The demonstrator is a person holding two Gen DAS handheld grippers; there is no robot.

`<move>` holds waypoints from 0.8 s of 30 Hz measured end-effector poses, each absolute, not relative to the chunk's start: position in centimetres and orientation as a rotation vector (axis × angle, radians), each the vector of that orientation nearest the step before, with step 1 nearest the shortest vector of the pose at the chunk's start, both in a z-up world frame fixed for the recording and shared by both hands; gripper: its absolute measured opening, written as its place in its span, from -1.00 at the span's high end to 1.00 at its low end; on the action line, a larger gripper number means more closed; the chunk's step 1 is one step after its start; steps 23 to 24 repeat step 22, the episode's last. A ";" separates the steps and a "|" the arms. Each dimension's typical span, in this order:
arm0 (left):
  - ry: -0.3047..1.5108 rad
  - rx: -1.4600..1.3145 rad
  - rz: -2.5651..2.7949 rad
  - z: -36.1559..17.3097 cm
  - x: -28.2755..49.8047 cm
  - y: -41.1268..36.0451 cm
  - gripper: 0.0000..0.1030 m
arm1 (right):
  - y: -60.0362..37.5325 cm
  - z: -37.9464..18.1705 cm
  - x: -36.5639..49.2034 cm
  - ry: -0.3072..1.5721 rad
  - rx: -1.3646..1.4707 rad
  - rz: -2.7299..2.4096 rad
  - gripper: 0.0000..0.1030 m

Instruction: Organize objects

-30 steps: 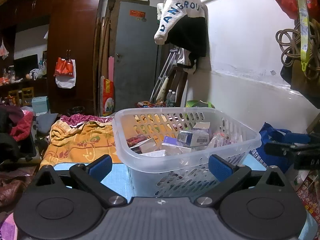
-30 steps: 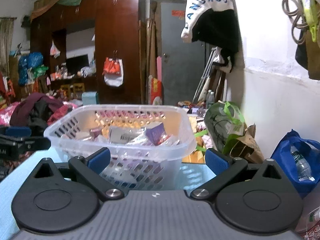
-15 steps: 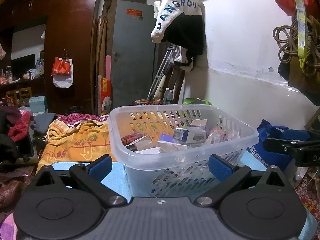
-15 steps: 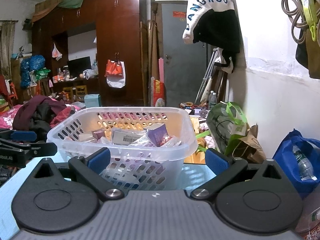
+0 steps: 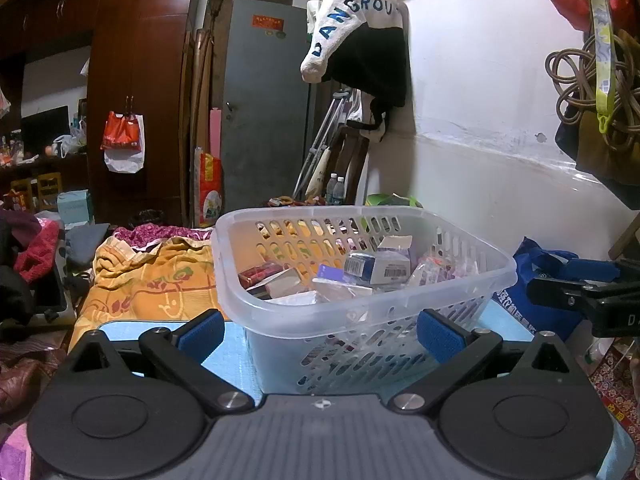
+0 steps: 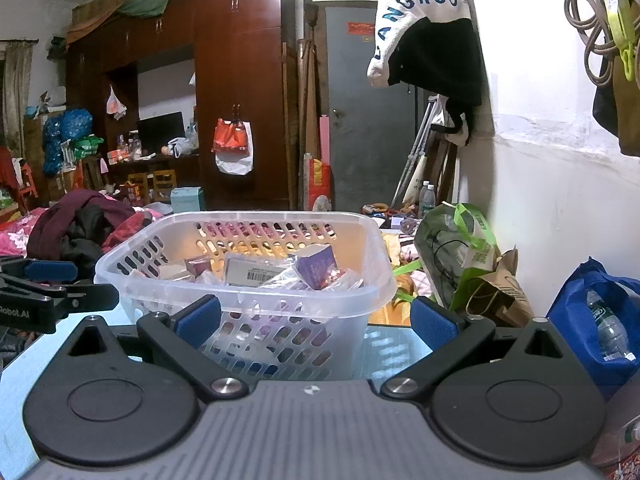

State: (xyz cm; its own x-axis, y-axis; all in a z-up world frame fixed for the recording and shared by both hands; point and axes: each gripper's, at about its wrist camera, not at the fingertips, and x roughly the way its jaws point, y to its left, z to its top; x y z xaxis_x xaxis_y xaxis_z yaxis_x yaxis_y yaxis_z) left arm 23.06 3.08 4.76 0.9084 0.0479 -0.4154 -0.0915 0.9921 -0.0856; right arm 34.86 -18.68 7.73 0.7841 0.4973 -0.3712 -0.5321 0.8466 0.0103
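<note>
Cluttered bedroom; translucent perforated plastic basket [image 5: 360,280] of small boxes sits on the light-blue tabletop [image 5: 232,344]. Left gripper [image 5: 320,330] and right gripper [image 6: 316,318] are spread empty just before it. Bumping the basket could shove it off.

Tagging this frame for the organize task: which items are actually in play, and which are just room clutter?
In play:
- clear basket on the blue table
- small boxes and packets inside it
- left gripper and right gripper, both open, empty

Clutter:
- hanging jacket
- orange blanket
- blue bag
- green bag
- wardrobe
</note>
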 end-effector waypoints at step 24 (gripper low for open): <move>0.411 -0.079 0.071 4.7 22.8 2.3 -1.00 | -19.0 7.4 34.8 0.375 -0.090 0.557 -1.00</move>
